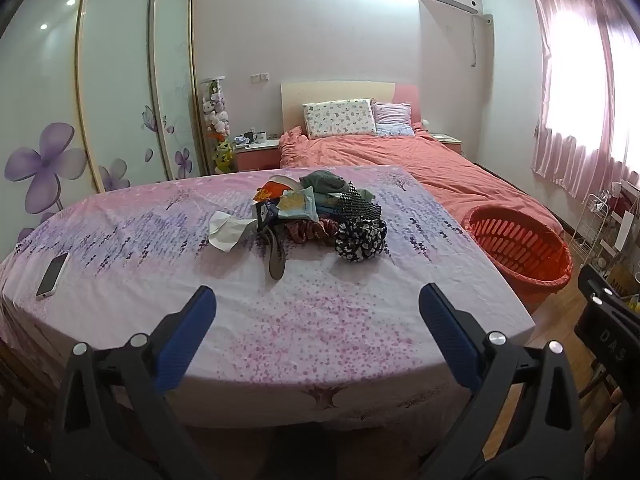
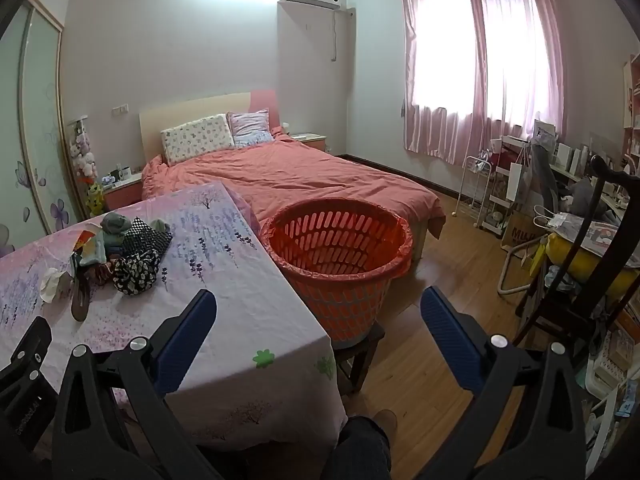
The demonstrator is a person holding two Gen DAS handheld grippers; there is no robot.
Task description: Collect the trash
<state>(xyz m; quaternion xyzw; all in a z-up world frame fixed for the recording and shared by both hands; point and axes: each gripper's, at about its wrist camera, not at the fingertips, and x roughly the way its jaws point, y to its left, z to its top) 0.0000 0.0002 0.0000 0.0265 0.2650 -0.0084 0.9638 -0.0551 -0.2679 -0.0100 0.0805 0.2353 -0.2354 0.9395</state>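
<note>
Both my grippers, left (image 1: 318, 312) & right (image 2: 318, 316), gape wide w/ nothing between, short of the trash pile (image 1: 320, 212) on the table (image 1: 360, 332), basket (image 2: 340, 248) beside it.

The left wrist view looks slightly downward from the near edge of the counter (image 1: 280, 320) toward the bed (image 1: 400, 160). The right wrist view faces likewise from further right, over the counter's corner. Both share the basket (image 2: 340, 248).
</note>
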